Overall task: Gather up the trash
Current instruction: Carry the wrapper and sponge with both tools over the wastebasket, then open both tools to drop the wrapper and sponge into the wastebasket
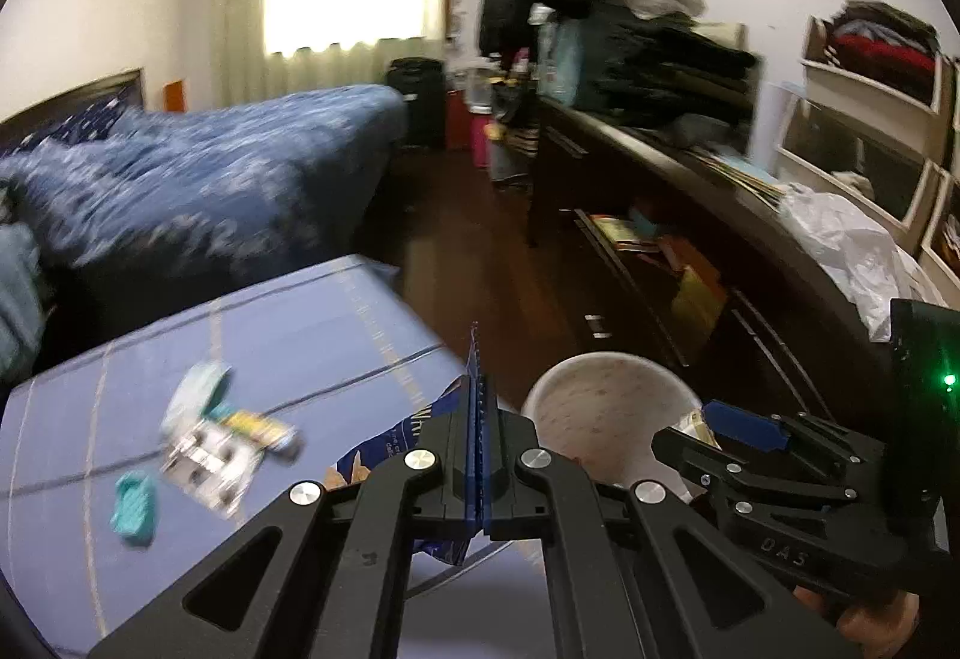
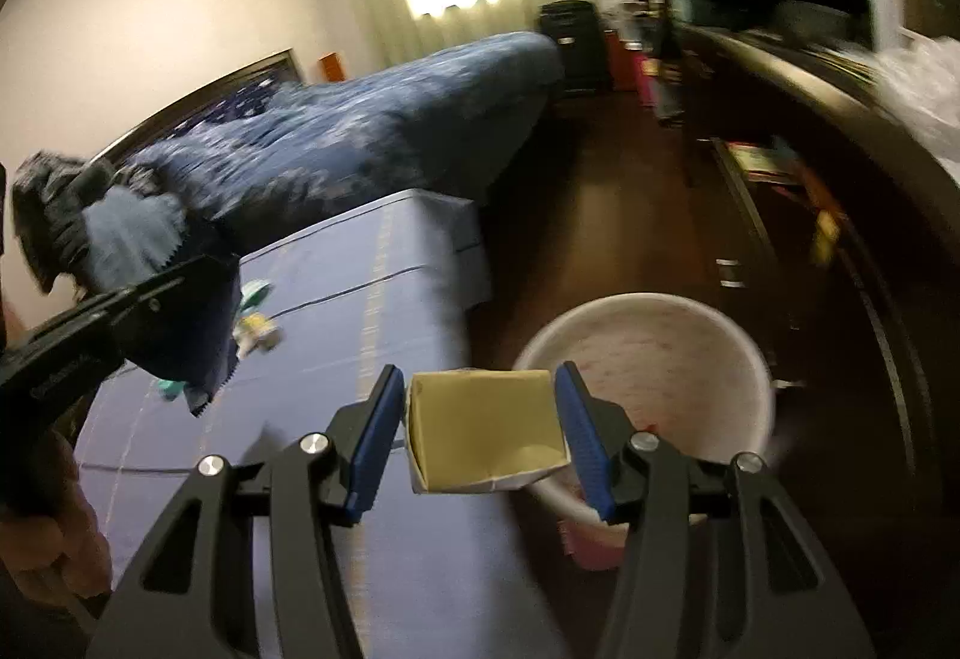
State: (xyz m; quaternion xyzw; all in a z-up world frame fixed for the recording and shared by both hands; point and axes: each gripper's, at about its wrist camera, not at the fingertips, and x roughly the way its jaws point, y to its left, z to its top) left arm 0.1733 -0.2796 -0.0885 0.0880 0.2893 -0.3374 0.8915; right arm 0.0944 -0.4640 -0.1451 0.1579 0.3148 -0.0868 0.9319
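Note:
My left gripper (image 1: 479, 407) is shut on a blue snack wrapper (image 1: 384, 449), held over the right edge of the purple-covered table (image 1: 300, 335). It also shows in the right wrist view (image 2: 180, 323). My right gripper (image 2: 480, 419) is shut on a small yellow carton (image 2: 486, 428), held beside the rim of the white bin (image 2: 648, 359). The bin (image 1: 606, 407) stands on the floor, right of the table. More trash lies on the table: a foil wrapper pile (image 1: 222, 437) and a crumpled teal piece (image 1: 133, 506).
A bed with a blue quilt (image 1: 198, 179) stands behind the table. A long dark dresser (image 1: 690, 215) piled with clothes and a white plastic bag (image 1: 846, 239) runs along the right. Dark wooden floor (image 1: 468, 239) lies between.

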